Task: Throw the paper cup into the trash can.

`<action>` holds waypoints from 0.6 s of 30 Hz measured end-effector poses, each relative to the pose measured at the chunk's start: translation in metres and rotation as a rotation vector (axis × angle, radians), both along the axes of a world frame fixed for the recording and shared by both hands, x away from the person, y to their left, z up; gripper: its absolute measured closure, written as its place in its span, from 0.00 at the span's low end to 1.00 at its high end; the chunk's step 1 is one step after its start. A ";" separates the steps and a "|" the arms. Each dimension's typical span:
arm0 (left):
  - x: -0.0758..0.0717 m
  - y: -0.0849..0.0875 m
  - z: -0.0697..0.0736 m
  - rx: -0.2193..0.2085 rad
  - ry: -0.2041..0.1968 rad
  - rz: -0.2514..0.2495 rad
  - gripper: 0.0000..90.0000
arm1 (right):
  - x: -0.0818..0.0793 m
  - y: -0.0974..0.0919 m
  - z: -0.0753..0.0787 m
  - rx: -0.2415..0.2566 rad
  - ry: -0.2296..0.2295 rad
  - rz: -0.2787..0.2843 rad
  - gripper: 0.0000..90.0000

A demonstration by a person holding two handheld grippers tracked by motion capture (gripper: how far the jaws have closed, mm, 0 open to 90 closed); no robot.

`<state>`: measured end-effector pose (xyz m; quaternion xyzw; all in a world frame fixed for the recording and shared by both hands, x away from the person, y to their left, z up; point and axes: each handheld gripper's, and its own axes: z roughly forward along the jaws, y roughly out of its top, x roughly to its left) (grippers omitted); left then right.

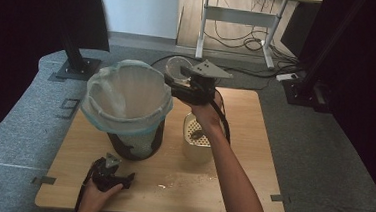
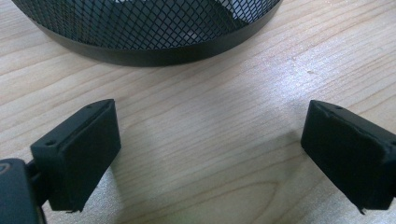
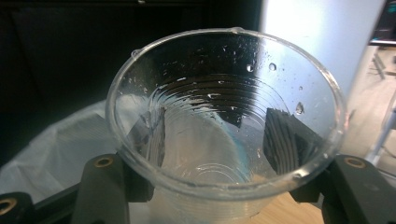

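The clear plastic cup (image 3: 224,121) sits clamped between the jaws of the right gripper (image 1: 190,83), which press on its ribbed wall from both sides. In the right gripper view the cup looks empty: only droplets cling to its inner wall and nothing pools at the bottom. In the high view the cup (image 1: 177,66) is held up in the air just beside the far right rim of the black mesh wastebasket (image 1: 135,145), whose pale bag liner (image 1: 126,99) is folded over the top.

Judging from this, whatever the cup held seems already poured out or emptied, and the likely remaining step is to drop the cup into the liner; it hangs beside the rim, not clearly over the opening, so that step is not yet done.

To the right of the wastebasket, on the wooden table (image 1: 253,140), stands a cream-coloured container (image 1: 197,139) with a perforated insert and something dark lying on it; what it is I cannot tell.

The left gripper (image 1: 111,173) rests on the table in front of the wastebasket, its jaws spread wide apart with nothing between them, the basket's mesh base (image 2: 149,32) just ahead.
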<state>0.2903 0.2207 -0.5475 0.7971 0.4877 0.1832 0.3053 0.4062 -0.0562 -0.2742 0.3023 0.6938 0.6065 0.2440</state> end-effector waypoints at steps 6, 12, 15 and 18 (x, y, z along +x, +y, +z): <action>0.000 0.000 0.000 0.000 0.000 -0.001 0.05 | 0.009 0.043 0.009 -0.015 0.012 0.067 0.43; 0.000 0.000 0.000 -0.002 -0.001 -0.006 0.05 | 0.012 0.082 0.007 -0.032 0.065 0.137 0.17; -0.001 0.000 0.000 -0.002 -0.001 -0.008 0.05 | 0.012 0.086 0.003 -0.068 0.094 0.140 0.12; -0.001 0.000 0.000 -0.001 -0.001 -0.008 0.05 | 0.009 0.077 -0.001 -0.067 0.100 0.121 0.13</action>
